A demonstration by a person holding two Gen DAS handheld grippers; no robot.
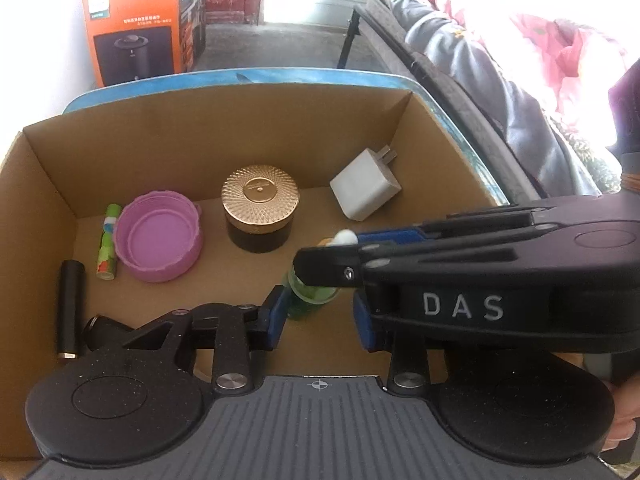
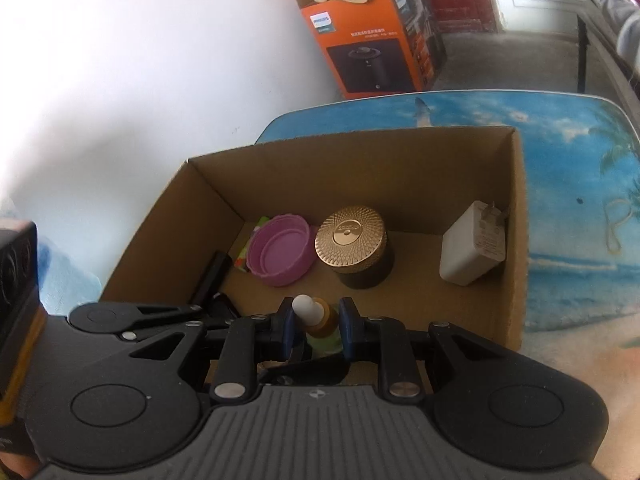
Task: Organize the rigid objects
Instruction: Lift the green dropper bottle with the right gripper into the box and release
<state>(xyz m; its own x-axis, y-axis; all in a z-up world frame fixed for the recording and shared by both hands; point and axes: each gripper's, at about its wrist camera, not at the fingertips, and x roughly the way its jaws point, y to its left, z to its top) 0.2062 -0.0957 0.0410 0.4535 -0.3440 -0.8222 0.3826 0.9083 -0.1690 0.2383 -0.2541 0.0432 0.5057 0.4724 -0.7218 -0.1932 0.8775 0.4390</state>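
An open cardboard box (image 1: 168,148) (image 2: 516,240) holds a pink lid (image 1: 158,236) (image 2: 280,254), a gold-lidded dark jar (image 1: 260,210) (image 2: 354,246), a white charger (image 1: 364,188) (image 2: 472,242), a green patterned tube (image 1: 107,242) and a black tube (image 1: 71,308) (image 2: 212,276). My right gripper (image 2: 316,328) (image 1: 344,256) is shut on a green dropper bottle (image 2: 320,326) (image 1: 310,294) with a white tip, held inside the box near its front. My left gripper (image 1: 320,312) is open, its fingers either side of the bottle's lower body.
The box stands on a table with a blue beach print (image 2: 580,200) (image 1: 460,136). An orange appliance carton (image 1: 136,32) (image 2: 368,40) stands by the white wall. A bed with bedding (image 1: 520,80) lies to the right.
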